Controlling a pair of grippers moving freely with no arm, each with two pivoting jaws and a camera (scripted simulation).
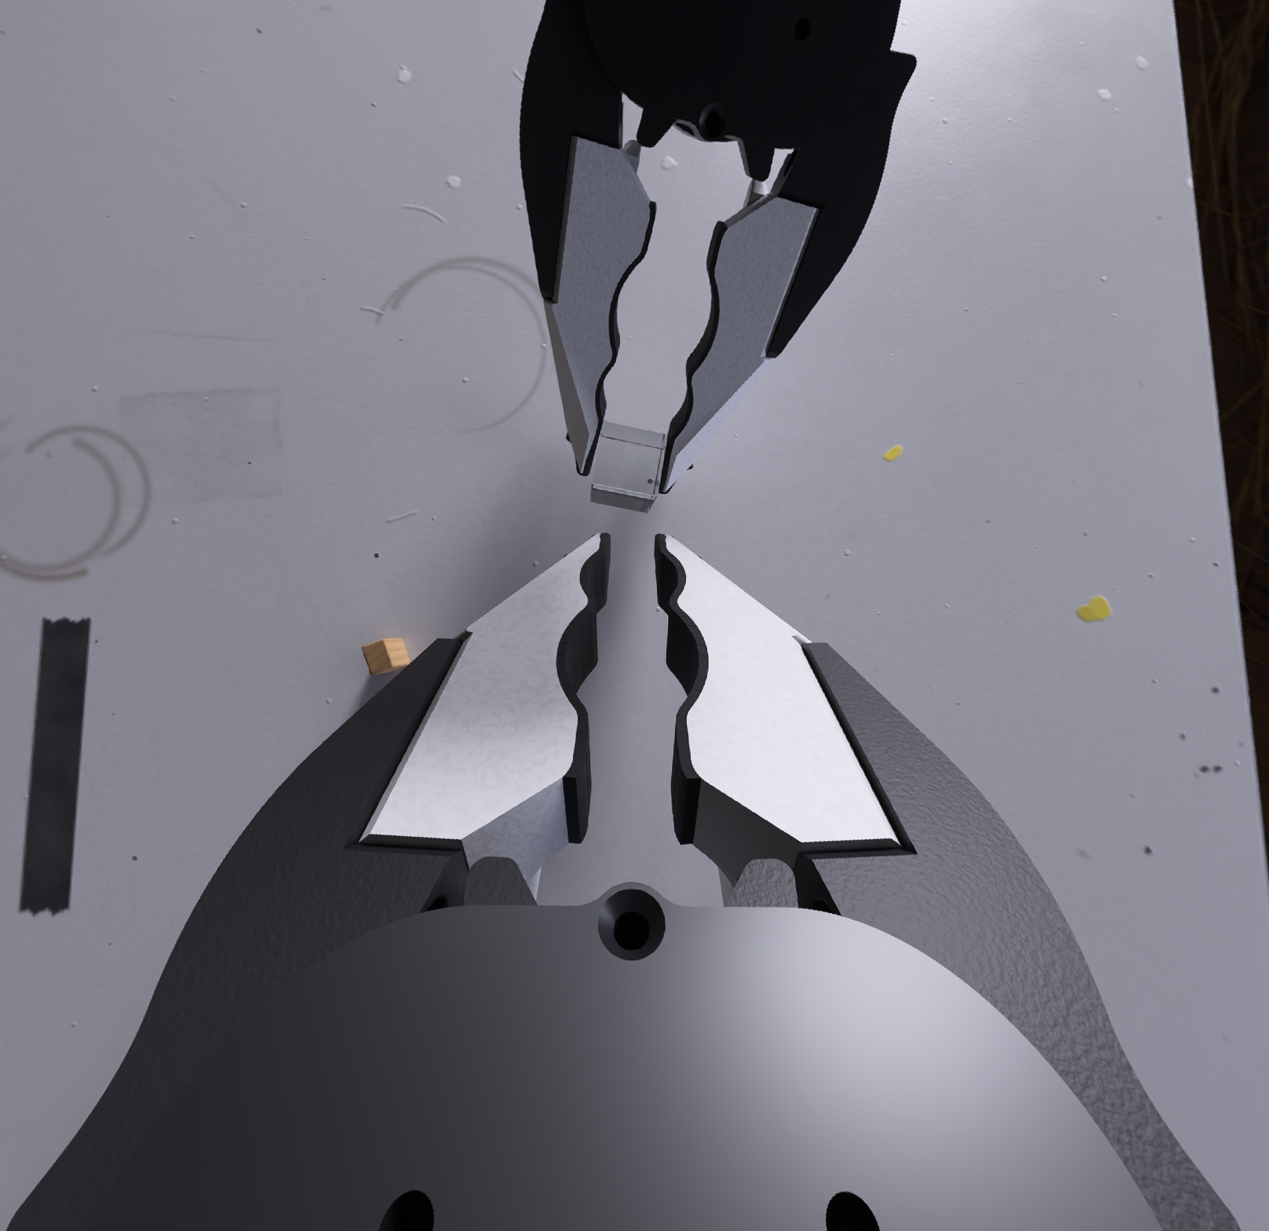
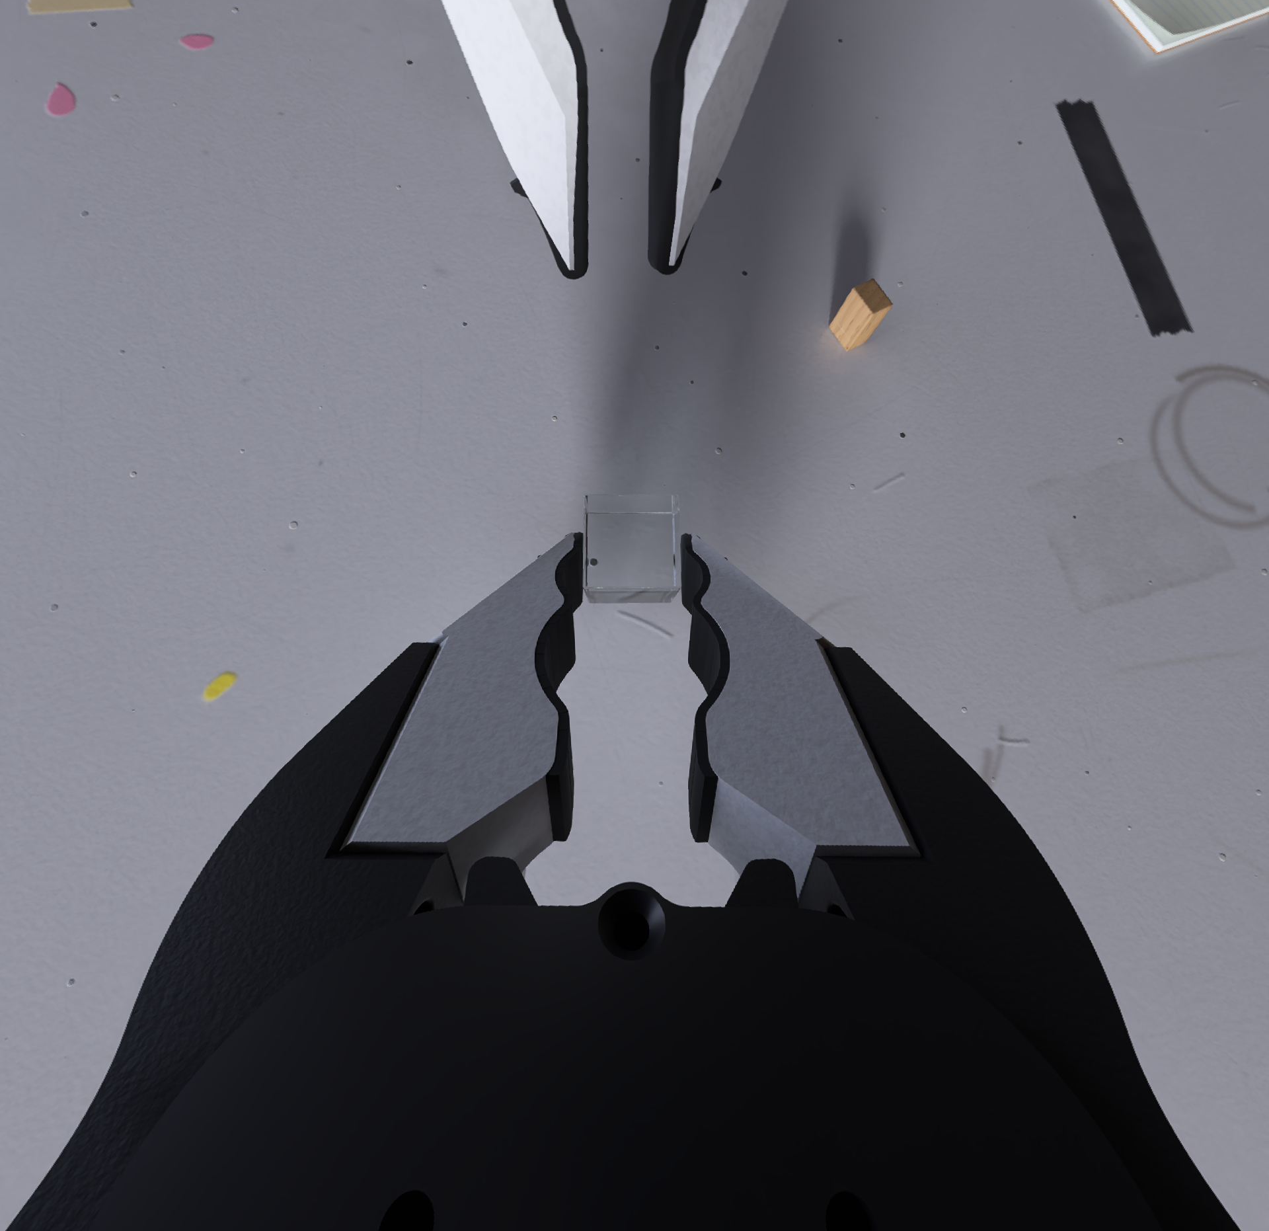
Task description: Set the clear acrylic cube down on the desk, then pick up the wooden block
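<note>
Grey desk (image 2: 275,374) — wooden block (image 2: 860,314), black tape strip (image 2: 1123,216) (paint flecks scattered).

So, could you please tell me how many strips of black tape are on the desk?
1. The black tape strip lies flat on the desk, beyond the wooden block on the side away from the two grippers. Others may lie outside both views.
</note>
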